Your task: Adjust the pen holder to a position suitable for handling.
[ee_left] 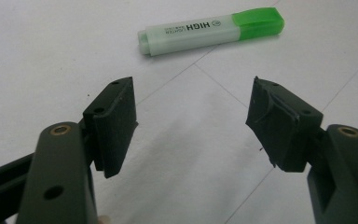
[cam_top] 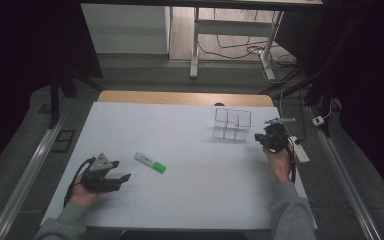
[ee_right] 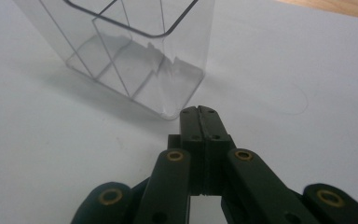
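Lying flat, green-capped highlighter (ee_left: 210, 30)

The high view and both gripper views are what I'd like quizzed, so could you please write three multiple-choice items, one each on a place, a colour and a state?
1. Where does the white highlighter with the green cap lie?
A. inside the organiser
B. on the white table, ahead of the left gripper
C. between the right gripper's jaws

2. What colour is its cap?
A. green
B. red
C. blue

3. How do the right gripper's jaws stand?
A. wide apart
B. closed on the highlighter
C. pressed together, holding nothing

Answers: 1 B, it lies flat before the open left gripper; 2 A, the left gripper view shows green; 3 C, they meet beside the clear plastic divided organiser.
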The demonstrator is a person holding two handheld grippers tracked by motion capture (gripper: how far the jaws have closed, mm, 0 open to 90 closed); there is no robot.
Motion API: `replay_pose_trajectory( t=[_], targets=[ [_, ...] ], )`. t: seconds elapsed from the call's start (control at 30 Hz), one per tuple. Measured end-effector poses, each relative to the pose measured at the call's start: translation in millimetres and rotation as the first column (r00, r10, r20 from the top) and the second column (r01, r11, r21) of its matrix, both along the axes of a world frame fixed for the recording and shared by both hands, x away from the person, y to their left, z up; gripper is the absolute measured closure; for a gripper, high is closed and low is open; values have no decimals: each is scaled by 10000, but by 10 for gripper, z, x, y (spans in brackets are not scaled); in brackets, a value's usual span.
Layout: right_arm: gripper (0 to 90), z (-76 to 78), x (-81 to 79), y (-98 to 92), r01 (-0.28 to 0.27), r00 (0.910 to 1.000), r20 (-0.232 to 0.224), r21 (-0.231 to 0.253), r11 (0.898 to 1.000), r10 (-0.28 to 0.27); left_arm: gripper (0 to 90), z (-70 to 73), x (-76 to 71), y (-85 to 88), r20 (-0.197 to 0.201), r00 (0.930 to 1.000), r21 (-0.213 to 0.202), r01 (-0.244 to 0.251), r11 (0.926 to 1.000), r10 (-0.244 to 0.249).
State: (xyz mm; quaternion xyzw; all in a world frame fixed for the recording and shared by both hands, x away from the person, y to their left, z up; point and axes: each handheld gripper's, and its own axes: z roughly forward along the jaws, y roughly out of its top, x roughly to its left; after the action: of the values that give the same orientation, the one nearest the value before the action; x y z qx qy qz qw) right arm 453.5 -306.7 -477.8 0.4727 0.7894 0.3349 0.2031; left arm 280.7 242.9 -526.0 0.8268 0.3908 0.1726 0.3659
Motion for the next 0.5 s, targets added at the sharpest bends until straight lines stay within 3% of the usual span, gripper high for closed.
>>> replay_pose_trajectory(
  t=[0.23, 0.5],
  targets=[
    [896, 24, 122, -27, -38, 9999, 156, -172, 9998, 41, 324, -3, -2, -18, 8, 10000, 63, 57, 10000, -57],
    [896, 4, 275, -19, -138, 9999, -13, -101, 9999, 138, 324, -8, 1, -34, -9, 9999, 103, 130, 9999, -130]
  ],
)
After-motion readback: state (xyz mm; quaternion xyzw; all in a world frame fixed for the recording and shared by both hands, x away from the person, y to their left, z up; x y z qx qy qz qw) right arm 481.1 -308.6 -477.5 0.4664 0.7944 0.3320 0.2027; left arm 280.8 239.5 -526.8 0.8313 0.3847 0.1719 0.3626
